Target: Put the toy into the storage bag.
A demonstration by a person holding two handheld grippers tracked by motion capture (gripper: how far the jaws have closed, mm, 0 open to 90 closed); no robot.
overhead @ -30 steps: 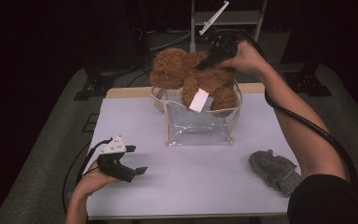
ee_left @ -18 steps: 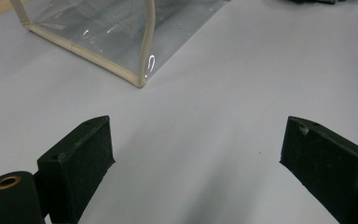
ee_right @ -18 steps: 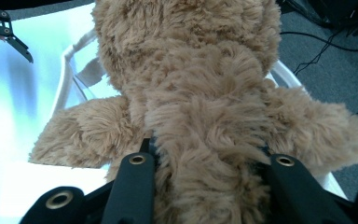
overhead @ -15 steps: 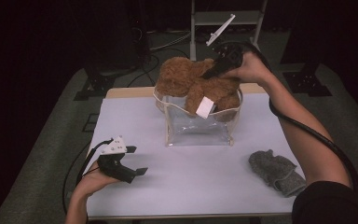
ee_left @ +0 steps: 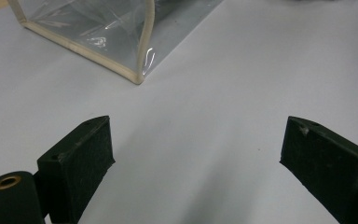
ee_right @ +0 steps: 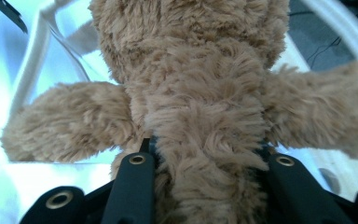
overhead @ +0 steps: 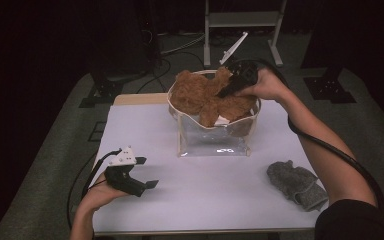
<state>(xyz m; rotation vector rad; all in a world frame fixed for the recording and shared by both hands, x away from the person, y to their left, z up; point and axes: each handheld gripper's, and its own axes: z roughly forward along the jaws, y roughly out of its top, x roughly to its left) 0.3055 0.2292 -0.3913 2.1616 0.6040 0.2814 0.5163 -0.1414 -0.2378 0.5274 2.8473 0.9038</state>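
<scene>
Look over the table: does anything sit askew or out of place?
Yes. The teddy sprawls across the clear bag's rim, limbs hanging over the edge rather than tucked inside, with the right gripper clamped on it. The grey cloth lies crumpled near the table's corner.

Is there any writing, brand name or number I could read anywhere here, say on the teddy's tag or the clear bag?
None can be read.
White tag on the brown teddy bear: too small and blurred to tell if it bears print.
Clear bag: bare plastic with cream piping, no lettering seen.
Grey cloth: no label seen.
Left gripper and right gripper: no markings legible.
</scene>
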